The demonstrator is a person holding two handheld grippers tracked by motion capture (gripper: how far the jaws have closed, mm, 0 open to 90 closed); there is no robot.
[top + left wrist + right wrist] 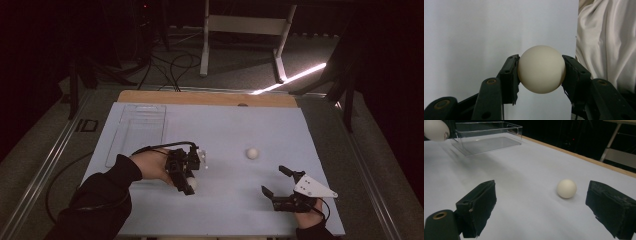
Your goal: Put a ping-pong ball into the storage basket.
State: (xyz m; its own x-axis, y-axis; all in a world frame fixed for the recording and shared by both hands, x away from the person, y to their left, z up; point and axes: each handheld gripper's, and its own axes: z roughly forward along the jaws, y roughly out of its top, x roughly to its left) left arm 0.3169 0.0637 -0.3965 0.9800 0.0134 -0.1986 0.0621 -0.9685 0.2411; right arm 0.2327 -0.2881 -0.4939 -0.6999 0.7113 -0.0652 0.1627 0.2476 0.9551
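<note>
I find nothing to read here: no word, label, brand, number or sign that I can make out. The ball between my jaws is plain cream all over, and the other ball lying on the worktop is just as bare. The clear tray at the upper left of the frame carries no print either.

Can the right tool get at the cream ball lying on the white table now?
Probably yes. The right tool is open, and bare white table lies between it and the cream round ball.
</note>
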